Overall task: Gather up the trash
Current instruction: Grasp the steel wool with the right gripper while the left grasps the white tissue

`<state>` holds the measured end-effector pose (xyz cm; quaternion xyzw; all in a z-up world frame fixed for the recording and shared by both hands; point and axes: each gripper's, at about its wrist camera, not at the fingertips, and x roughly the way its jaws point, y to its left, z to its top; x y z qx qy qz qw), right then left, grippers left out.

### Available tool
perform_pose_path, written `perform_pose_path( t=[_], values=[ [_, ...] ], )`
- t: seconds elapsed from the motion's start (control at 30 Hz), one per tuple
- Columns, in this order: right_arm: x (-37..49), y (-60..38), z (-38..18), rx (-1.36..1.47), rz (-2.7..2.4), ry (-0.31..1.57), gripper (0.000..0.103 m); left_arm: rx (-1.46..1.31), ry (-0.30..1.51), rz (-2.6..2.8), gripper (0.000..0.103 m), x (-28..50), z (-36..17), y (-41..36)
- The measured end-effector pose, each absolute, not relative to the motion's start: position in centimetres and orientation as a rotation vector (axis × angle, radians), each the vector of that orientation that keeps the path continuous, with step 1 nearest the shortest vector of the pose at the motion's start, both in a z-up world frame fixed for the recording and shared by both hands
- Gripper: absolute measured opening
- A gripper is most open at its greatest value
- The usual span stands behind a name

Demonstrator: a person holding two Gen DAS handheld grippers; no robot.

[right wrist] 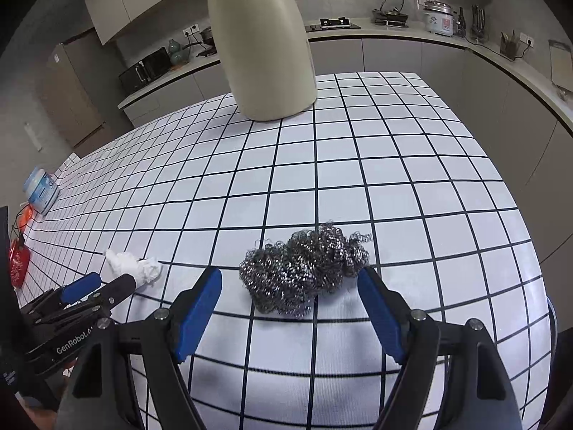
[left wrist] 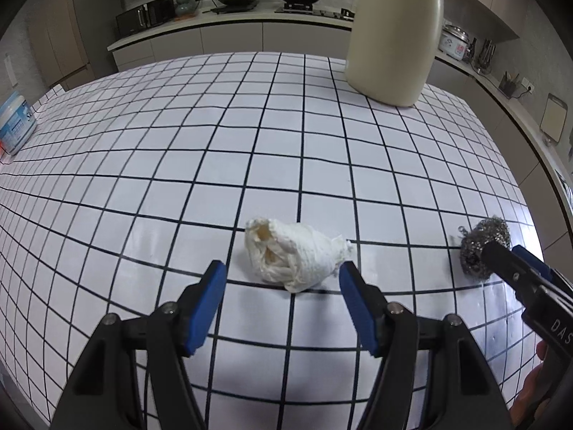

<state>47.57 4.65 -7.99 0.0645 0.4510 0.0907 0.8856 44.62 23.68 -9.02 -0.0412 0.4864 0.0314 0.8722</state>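
A crumpled white tissue [left wrist: 293, 256] lies on the white checked table [left wrist: 250, 143]. My left gripper [left wrist: 281, 268] is open with its blue fingertips on either side of the tissue's near end, not closed on it. A steel wool ball [right wrist: 304, 268] lies to the right. My right gripper [right wrist: 290, 276] is open, and its fingertips flank the steel wool. The tissue also shows in the right wrist view [right wrist: 132, 265], and the steel wool shows in the left wrist view [left wrist: 483, 251]. A tall cream bin [left wrist: 394, 36] stands at the table's far side.
A blue and white tub [left wrist: 14, 125] stands at the table's far left edge. Red and orange items [right wrist: 18, 261] lie at the left edge. Kitchen counters with a microwave [left wrist: 145, 18], pans and a rice cooker [right wrist: 438, 16] lie beyond the table.
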Motion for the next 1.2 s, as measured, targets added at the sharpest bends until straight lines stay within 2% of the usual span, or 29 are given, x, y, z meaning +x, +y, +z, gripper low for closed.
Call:
perform_pose_path(
  t=[0.4,0.5,0.53,0.57,0.6,0.8,1.2],
  values=[
    [49.8,5.0,-10.4,0.146,0.187,0.989,0.08,-0.105,1.018,0.029,0.067,45.8,-10.4,23.7],
    [49.7,5.0,-10.3,0.135,0.197,0.975,0.079,-0.11,1.009,0.024,0.063,45.8,-10.3,23.7],
    [49.7,5.0,-10.3,0.135,0.2,0.971,0.077,-0.112,1.007,0.019,0.057,45.8,-10.3,23.6],
    [49.6,4.9,-10.3,0.134,0.201,0.966,0.07,-0.113,1.005,0.014,0.049,45.7,-10.2,23.6],
    [49.6,4.9,-10.3,0.136,0.204,0.966,0.062,-0.116,1.005,0.009,0.049,45.8,-10.2,23.5],
    [49.3,4.6,-10.2,0.14,0.234,0.955,0.049,-0.161,0.997,0.0,0.046,45.3,-10.0,23.6],
    [47.1,3.4,-8.2,0.147,0.271,0.91,0.046,-0.152,0.949,-0.003,0.045,43.5,-7.6,22.1]
  ],
)
